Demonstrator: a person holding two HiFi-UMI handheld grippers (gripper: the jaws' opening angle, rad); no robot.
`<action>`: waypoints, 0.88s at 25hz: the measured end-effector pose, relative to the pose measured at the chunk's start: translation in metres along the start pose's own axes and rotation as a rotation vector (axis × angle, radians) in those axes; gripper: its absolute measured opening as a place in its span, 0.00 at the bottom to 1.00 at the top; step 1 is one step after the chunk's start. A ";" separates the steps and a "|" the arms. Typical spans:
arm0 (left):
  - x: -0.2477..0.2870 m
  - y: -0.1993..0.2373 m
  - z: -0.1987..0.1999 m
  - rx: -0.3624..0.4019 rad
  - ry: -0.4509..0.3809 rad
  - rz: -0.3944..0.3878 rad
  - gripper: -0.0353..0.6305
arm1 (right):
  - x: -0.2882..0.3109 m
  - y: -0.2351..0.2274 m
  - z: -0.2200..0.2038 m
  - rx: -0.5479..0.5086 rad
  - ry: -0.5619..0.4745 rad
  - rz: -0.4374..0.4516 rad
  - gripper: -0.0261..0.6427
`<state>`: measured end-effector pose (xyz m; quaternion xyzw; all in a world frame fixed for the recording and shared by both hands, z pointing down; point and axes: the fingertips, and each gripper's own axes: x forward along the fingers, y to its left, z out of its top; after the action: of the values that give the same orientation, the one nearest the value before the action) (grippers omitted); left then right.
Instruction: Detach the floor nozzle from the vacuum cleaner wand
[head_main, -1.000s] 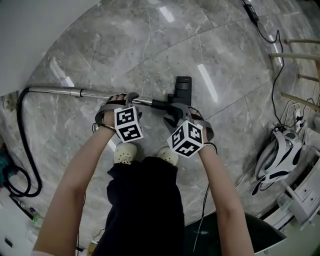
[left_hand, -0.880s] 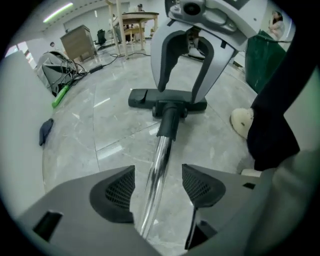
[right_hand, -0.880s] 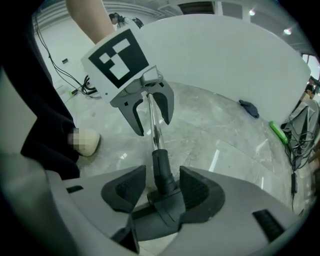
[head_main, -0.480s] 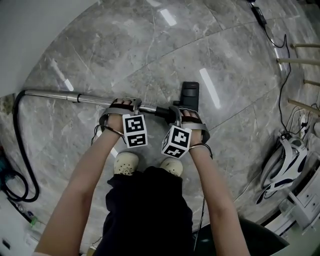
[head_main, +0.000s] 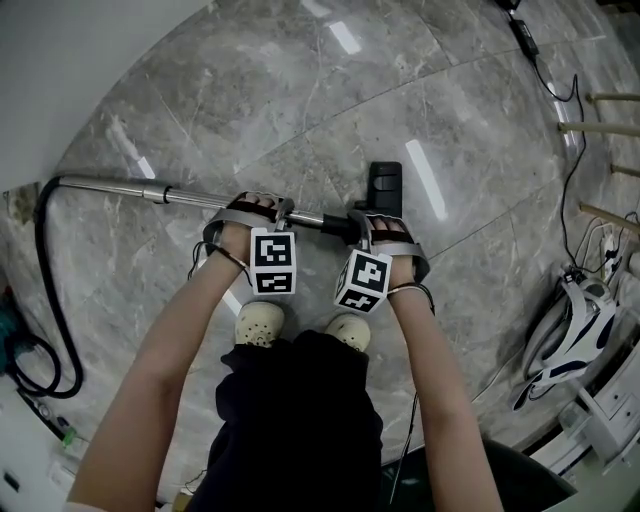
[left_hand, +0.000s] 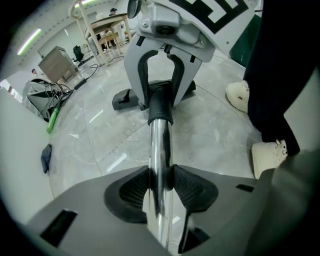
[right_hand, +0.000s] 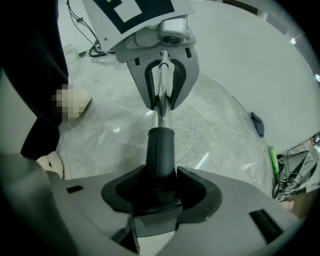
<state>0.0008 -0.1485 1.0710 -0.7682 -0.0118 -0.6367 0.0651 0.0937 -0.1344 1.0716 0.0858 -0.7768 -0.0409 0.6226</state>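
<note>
A chrome wand (head_main: 190, 195) lies across the marble floor and ends in a black neck (right_hand: 160, 150) that leads to the black floor nozzle (head_main: 386, 185). My left gripper (head_main: 277, 212) points down over the wand (left_hand: 160, 145). Its jaws are closing, and both ribbed pads (left_hand: 187, 185) touch the chrome tube in the left gripper (left_hand: 160, 182). My right gripper (head_main: 362, 222) sits just to its right. In the right gripper view, the right gripper (right_hand: 162, 187) holds the black neck tight between its pads. Each gripper shows in the other's view, the left gripper (right_hand: 162, 85) on the tube.
A black hose (head_main: 50, 290) curves from the wand's left end toward the lower left. The person's two pale shoes (head_main: 260, 322) stand just behind the wand. A white and blue appliance (head_main: 565, 335) and cables (head_main: 560, 80) lie at the right, by wooden rails (head_main: 605, 100).
Both grippers have sunk onto the wand and rolled a little. The left one now straddles the chrome tube, the right one the black neck.
</note>
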 end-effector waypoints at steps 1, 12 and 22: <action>-0.001 0.003 0.001 0.001 -0.001 0.003 0.29 | -0.001 -0.004 -0.001 -0.003 -0.001 -0.007 0.34; -0.007 0.027 0.008 -0.005 -0.013 -0.003 0.29 | -0.008 -0.032 -0.009 -0.056 0.007 -0.035 0.33; -0.004 0.018 0.017 0.024 0.009 -0.081 0.29 | -0.010 -0.024 -0.023 -0.041 0.033 0.007 0.33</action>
<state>0.0187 -0.1641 1.0624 -0.7635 -0.0504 -0.6420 0.0485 0.1205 -0.1553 1.0636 0.0710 -0.7656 -0.0530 0.6372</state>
